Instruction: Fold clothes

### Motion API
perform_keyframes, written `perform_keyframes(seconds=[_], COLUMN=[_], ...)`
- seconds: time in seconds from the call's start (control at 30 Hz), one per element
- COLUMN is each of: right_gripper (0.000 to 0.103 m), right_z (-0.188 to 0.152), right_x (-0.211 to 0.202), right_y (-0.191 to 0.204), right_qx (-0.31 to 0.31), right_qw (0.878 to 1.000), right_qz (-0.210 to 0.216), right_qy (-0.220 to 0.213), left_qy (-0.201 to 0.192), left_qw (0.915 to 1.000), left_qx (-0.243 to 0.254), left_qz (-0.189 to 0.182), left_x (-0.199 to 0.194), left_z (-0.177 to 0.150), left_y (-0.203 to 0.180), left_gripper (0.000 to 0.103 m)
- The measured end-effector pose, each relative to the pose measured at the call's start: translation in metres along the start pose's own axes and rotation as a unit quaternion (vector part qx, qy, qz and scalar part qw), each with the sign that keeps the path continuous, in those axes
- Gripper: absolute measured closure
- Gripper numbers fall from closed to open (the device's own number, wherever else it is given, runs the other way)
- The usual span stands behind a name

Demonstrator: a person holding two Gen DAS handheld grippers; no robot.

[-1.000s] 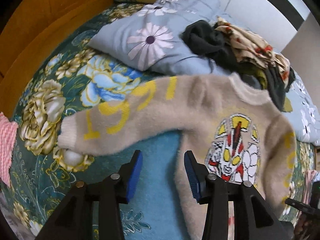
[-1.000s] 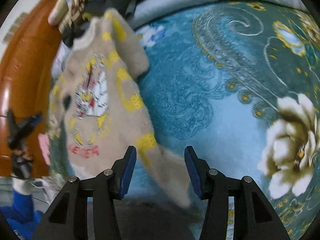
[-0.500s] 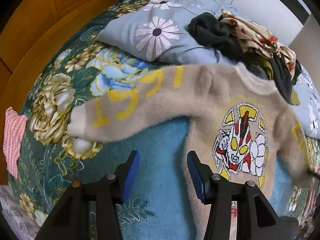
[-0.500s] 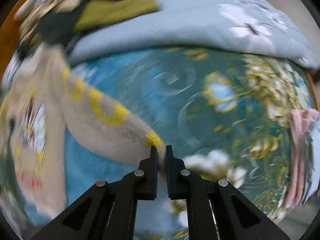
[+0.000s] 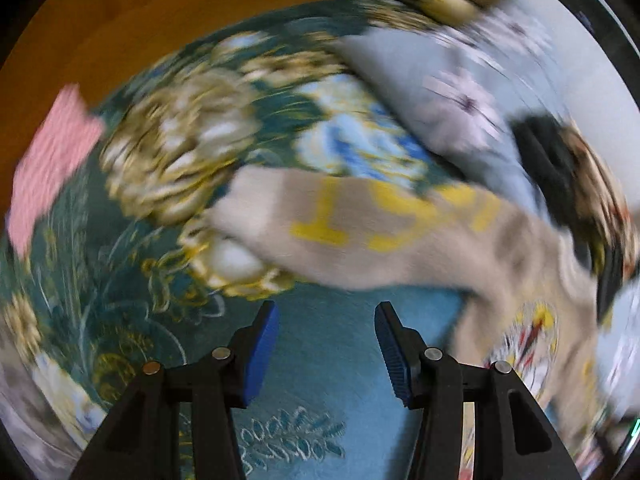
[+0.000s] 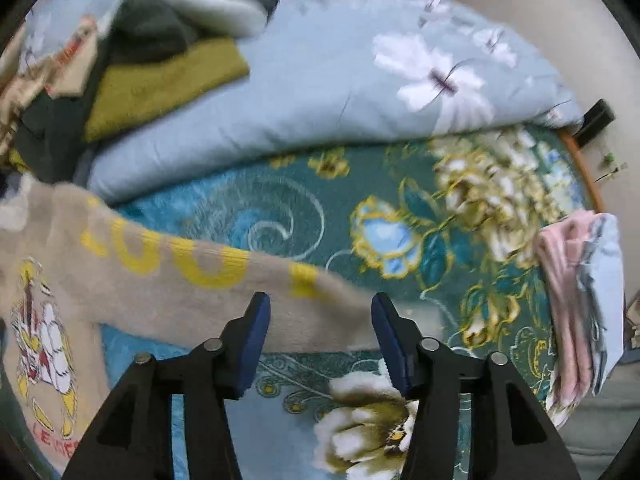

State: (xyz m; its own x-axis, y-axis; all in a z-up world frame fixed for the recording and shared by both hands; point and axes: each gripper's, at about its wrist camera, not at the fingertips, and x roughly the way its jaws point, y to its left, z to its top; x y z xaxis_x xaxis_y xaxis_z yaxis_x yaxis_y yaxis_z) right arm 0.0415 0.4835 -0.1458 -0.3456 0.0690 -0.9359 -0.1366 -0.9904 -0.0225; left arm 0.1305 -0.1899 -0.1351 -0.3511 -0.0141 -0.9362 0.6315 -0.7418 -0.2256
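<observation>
A beige fuzzy sweater (image 5: 520, 276) with yellow sleeve lettering and a cartoon print lies flat on the teal floral bedspread (image 5: 328, 368). In the left wrist view one sleeve (image 5: 340, 224) stretches left, just beyond my open, empty left gripper (image 5: 326, 344). In the right wrist view the sweater (image 6: 52, 280) lies at the left and its other sleeve (image 6: 224, 280) stretches right, its cuff lying between the tips of my open right gripper (image 6: 320, 336), not gripped.
A pile of unfolded clothes (image 6: 132, 64) sits on a pale blue floral quilt (image 6: 340, 92) at the back. A pink folded cloth (image 6: 568, 292) lies at the bed's right edge, another pink cloth (image 5: 52, 156) by the wooden bed frame (image 5: 120, 28).
My right gripper was shut on the sleeve cuff, pulled the sleeve out to the right, and has now opened and let it go. My left gripper has swung left, still open.
</observation>
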Motion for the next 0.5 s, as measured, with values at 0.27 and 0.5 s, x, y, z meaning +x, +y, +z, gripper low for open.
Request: perform_keyframes(seconds=[0.27,0.5], right_gripper=[0.049,0.049], right_z=[-0.045,-0.063], right_x=[-0.049,-0.060], right_y=[0.026,0.071], right_qx=[0.065,0.057], right_qw=[0.995,0.994], right_qz=[0.070,0.098], right_qy=[-0.019,-0.006], left_qy=[0.027,0.004], left_qw=[0.9763,0.9577], left_qx=[-0.196,-0.263], left_qz=[-0.088,-0.117], left_x=[0.059,0.087], left_z=[0.005,0.019], left_y=[0.087,0.103], left_gripper=[0.048,0.056])
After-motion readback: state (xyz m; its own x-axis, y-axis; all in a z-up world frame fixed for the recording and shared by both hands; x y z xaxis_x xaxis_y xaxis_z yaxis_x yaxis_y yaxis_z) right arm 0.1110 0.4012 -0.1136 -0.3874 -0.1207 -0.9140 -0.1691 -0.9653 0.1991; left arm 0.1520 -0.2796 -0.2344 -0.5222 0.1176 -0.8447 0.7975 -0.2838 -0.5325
